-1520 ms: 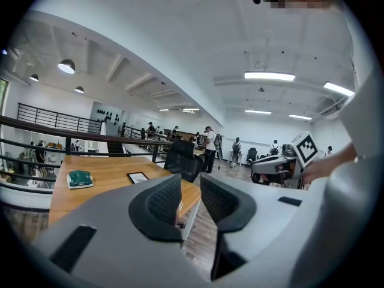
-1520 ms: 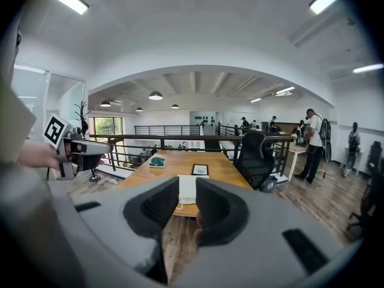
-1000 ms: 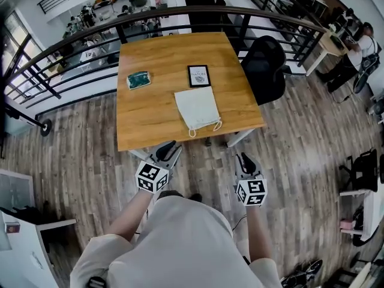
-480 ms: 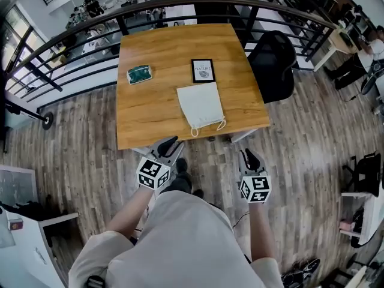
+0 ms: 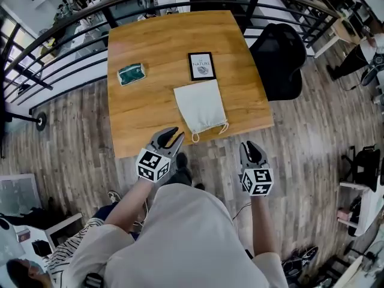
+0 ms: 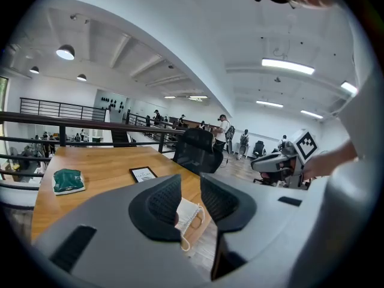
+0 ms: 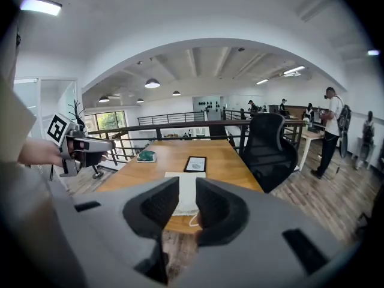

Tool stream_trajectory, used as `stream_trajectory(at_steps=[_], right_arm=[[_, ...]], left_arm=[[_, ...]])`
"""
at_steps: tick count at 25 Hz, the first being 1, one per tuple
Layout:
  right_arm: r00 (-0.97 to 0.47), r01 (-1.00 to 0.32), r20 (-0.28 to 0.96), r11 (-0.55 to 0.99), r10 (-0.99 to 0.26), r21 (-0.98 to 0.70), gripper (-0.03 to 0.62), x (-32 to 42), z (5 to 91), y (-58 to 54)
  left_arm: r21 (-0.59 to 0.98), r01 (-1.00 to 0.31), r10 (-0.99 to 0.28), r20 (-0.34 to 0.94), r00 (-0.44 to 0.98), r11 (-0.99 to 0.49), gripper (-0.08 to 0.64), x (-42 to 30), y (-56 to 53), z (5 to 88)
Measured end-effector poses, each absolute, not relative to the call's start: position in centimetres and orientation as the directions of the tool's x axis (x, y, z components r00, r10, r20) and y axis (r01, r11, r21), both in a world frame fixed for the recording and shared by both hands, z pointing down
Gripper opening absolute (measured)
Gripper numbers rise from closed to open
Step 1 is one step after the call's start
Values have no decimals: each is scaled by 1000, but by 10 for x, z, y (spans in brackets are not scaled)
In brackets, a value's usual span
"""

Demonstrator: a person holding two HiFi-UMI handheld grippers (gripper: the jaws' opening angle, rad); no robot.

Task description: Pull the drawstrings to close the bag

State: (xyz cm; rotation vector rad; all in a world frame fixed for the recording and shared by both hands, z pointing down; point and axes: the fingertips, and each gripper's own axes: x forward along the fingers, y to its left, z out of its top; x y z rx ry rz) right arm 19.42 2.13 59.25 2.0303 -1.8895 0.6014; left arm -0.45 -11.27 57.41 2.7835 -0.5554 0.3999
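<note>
Head view is showing the task at its very beginning: the pale drawstring bag (image 5: 200, 104) is lying flat on the wooden table (image 5: 150, 47), near the front edge, and nothing is touching it yet. Its mouth is pointing toward the person, and the drawstrings (image 5: 209, 132) are making two small loops at that end, right at the table edge. One loop seems to be hanging a little over the edge, but it is too small to be sure. The mouth is looking wide and not gathered, so the closing is not yet done and the whole pulling is remaining. The left gripper (image 5: 174, 134) is hovering just over the front edge, near the left loop, with its jaws standing apart and nothing between them; in the left gripper view the bag is only appearing beyond the gap. The right gripper (image 5: 252, 147) is hanging off the table, over the floor, and its jaws are also standing apart and empty. Behind the bag a framed card (image 5: 201, 65) and a green packet (image 5: 130, 74) are lying apart from it. The bag is looking like thin, soft cloth, smooth and almost empty.
</note>
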Motion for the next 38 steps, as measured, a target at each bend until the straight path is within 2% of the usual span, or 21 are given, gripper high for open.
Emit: stream_trajectory(at_steps=[7,18,31,38], right_arm=[[45,-992,553,-103,-832,-75,71,202,614,-26],[26,-991,626,-103,-780,-88,71,198,643,-59],[-164,-985,712,68,-683,-161,71,213,705,-80],[-259,-964,749,110,-610,-244,71,221,752,-83]], left_arm=[[247,-377,-280,352,893,-893,93,12,-161,595],[305,-329,-193,401,896,-894,93,27,-180,627],[362,-479,-270,495,826,-800,94,40,-168,678],[395,-555,-293,553,780,-732,106,52,-151,723]])
